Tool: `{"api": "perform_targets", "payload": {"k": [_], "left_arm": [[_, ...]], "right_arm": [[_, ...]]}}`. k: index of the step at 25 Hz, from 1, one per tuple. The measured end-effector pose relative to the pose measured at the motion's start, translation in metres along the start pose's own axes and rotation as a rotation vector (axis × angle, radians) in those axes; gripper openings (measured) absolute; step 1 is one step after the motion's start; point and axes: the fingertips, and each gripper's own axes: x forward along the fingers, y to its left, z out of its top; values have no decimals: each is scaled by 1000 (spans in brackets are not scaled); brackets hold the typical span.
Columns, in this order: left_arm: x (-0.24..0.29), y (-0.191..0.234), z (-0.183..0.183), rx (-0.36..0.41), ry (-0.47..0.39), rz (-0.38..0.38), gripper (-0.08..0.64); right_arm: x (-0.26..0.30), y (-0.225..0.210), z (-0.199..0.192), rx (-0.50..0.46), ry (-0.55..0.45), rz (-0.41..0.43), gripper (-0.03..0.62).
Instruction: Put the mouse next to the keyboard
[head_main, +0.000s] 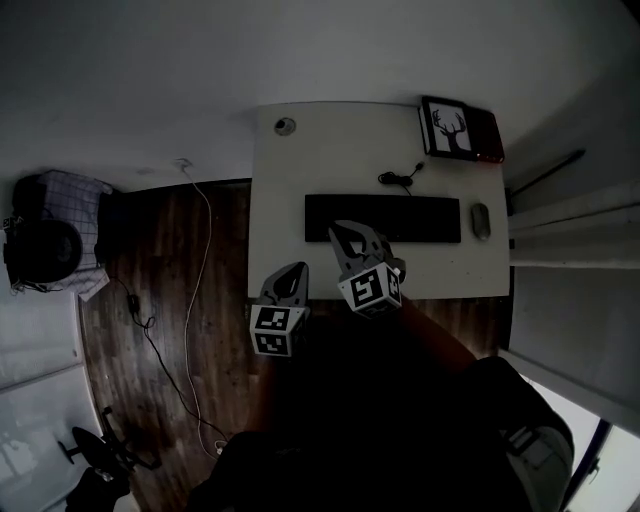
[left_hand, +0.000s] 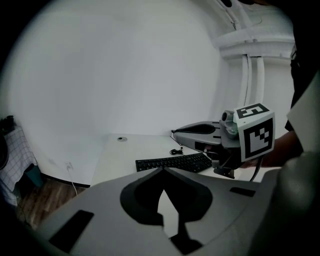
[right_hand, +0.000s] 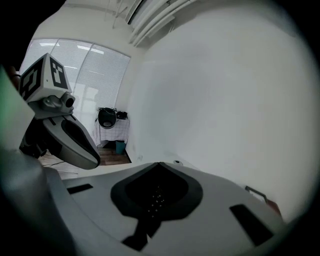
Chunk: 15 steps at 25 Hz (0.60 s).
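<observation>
While mouse (head_main: 481, 220) lies beside keyboard (head_main: 383, 218), left gripper (head_main: 293, 271), right gripper (head_main: 346, 233) closed

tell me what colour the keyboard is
The keyboard is black, clearest in the head view.

A small grey oval mouse (head_main: 481, 221) lies flat on a white desk (head_main: 290, 250), just off the right end of a black keyboard (head_main: 383, 218). A narrow strip of bare desk separates the two. The mouse's long axis points toward the wall. The long, slim keyboard lies keys-up across the desk's middle, parallel to the near edge.
</observation>
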Motion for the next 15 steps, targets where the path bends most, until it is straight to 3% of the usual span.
{"api": "perform_targets", "payload": {"k": [15], "left_arm": [[12,2,13,13,-13,-53,2]], "right_arm": [[1,-2,13,-35,4,-4,20]]}}
